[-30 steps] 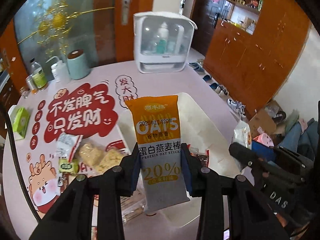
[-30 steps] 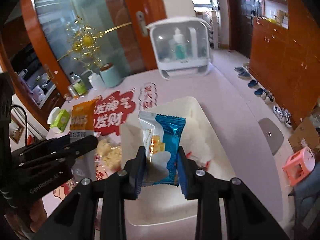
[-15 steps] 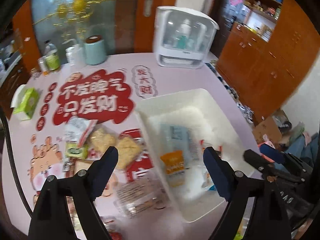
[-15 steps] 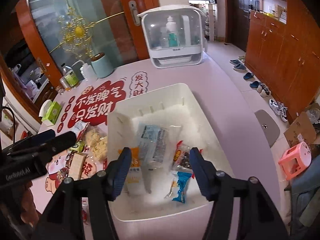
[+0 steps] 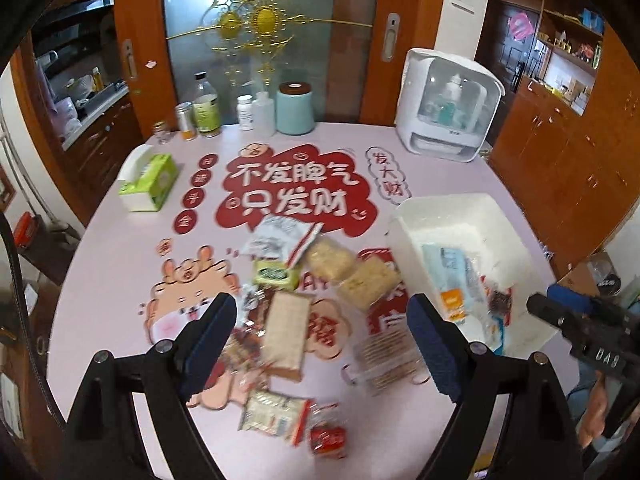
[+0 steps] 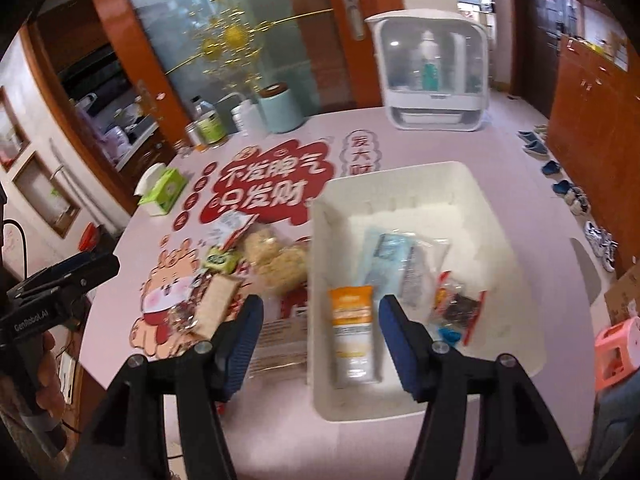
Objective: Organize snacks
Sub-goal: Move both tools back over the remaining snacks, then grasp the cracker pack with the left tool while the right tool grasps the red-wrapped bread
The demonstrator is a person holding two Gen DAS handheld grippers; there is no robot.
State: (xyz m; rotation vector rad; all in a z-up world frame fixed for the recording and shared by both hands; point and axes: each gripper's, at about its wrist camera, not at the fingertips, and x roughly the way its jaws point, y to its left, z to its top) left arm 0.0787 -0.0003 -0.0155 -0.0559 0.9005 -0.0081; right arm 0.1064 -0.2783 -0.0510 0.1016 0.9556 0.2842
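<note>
A white bin (image 6: pixel 400 184) stands on the pink table and holds an orange oat stick (image 6: pixel 352 320), a pale blue packet (image 6: pixel 384 256), a dark red packet (image 6: pixel 460 304) and a small blue snack (image 6: pixel 448 334). My right gripper (image 6: pixel 320 312) hangs open over the bin's near left rim, with nothing between its pads. My left gripper (image 5: pixel 320 320) is open and empty above the loose snacks left of the bin (image 5: pixel 440 204). Among them are a tan cracker pack (image 5: pixel 286 332), a clear biscuit pack (image 5: pixel 384 356), yellow puffed cakes (image 5: pixel 368 284) and a green packet (image 5: pixel 276 276).
A green tissue box (image 5: pixel 148 182) sits at the table's left edge. Bottles and a teal canister (image 5: pixel 295 108) line the back, beside a white cabinet (image 5: pixel 448 108). Two more packets (image 5: pixel 328 440) lie near the front edge. A pink stool (image 6: pixel 618 344) stands on the floor at right.
Both grippers opened and let go: the oat stick and the blue snack now lie in the bin. The left gripper swung left over the loose snacks; the right shifted slightly left.
</note>
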